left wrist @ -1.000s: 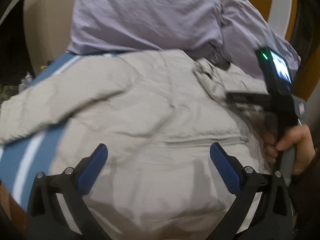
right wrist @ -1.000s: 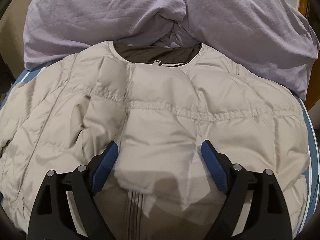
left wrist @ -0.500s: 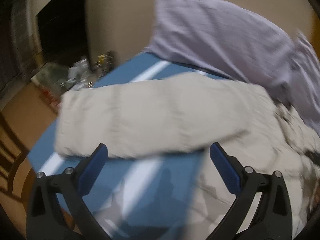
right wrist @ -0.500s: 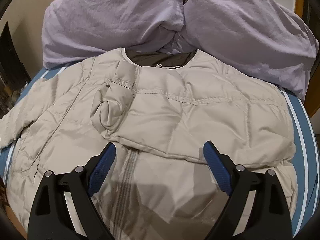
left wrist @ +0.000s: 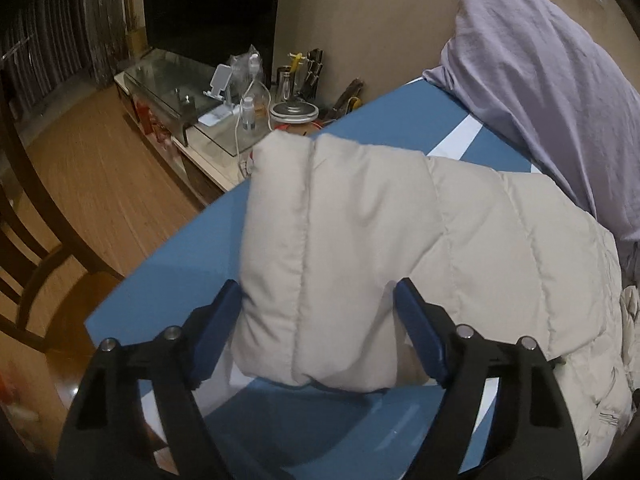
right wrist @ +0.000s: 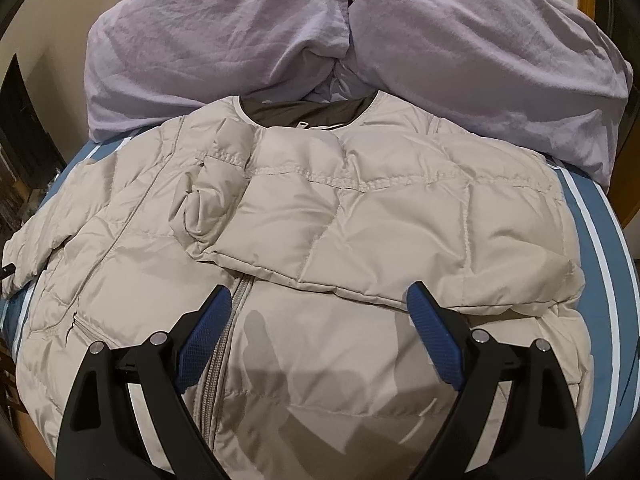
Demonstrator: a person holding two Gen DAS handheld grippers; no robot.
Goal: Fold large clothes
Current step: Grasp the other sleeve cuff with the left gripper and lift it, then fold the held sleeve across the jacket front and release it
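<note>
Blue bedcover (left wrist: 168, 264) with white stripes under everything; lilac pillows (right wrist: 280, 32) heaped at the head, a cluttered glass side table (left wrist: 188, 92) beyond the bed's edge. The beige puffer jacket (right wrist: 320, 240) lay front up across the bed, collar toward the pillows.

Left gripper (left wrist: 316, 328): we had the cuff end of the left sleeve (left wrist: 320, 240) between the blue pads (left wrist: 420, 332), and the jaws had just been closing. The near pad appeared to touch the padding on one side; on the other a gap seemed to remain, so we judged this a grasp in progress, not yet a firm hold.

Right gripper (right wrist: 320, 328): jaws wide, hovering over the zip (right wrist: 236, 308) at mid-chest, holding nothing.

How to do it well, in our judgement:
- Bite deep enough to catch both layers of the sleeve; slick, puffy fabric would slip from a shallow pinch.
- Carry the sleeve flat across the chest, to lie over or beside the other one.
- Press the body down with the free gripper so the jacket does not slide on the cover.

Look of the jacket: quilted in broad panels, dull sheen, dark lining at the neck. The right sleeve (right wrist: 400, 240) was already folded across the front, its lower edge slanting toward the zip. A zipped pocket (right wrist: 80, 320) showed on the left front panel.
</note>
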